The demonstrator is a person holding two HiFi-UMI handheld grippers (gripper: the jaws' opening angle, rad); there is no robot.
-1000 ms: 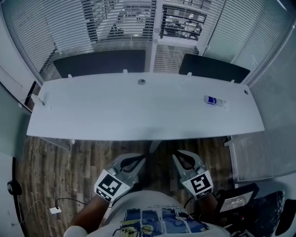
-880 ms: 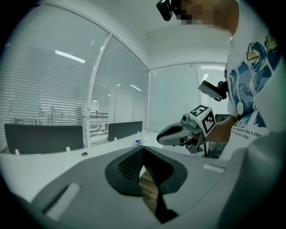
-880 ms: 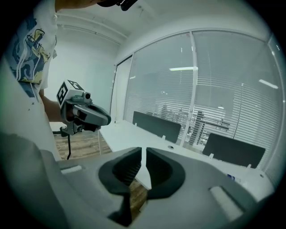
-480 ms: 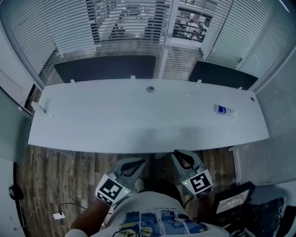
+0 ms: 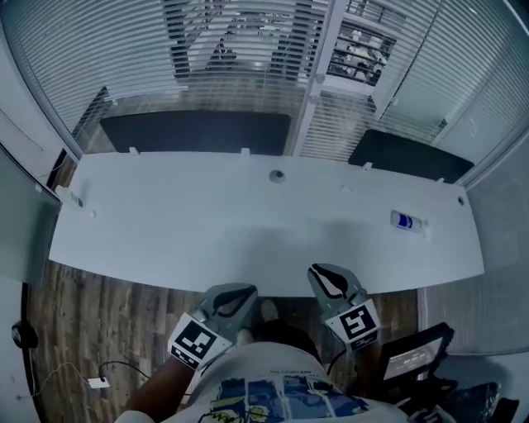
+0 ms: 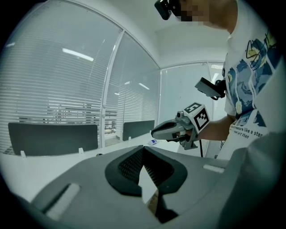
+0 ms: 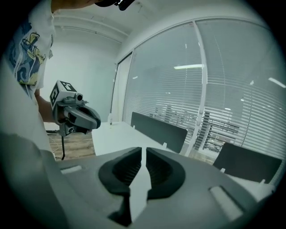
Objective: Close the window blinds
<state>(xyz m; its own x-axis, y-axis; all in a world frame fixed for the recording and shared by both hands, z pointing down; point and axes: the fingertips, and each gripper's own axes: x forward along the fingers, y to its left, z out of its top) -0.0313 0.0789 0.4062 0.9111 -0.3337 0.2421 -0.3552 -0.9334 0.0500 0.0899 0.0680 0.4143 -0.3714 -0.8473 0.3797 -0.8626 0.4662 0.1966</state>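
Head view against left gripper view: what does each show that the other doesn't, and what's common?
Only the head view: a white plug with its cable on the wooden floor. Only the left gripper view: the dark camera on the person's head. Both: the white table, the blinds, the dark panels, the small blue-labelled item and the right gripper.

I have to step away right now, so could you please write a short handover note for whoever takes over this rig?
Left gripper: shut, empty, held low in front of the person.
Right gripper: shut, empty, beside it, by the near edge of the desk.
Blinds: on the glass wall beyond the desk. The middle ones have open slats that you can see through; the side ones look closed.
Done: nothing on the blinds yet.
Left: get round or across the desk, find the blinds' control (not visible from here), and close the open slats.
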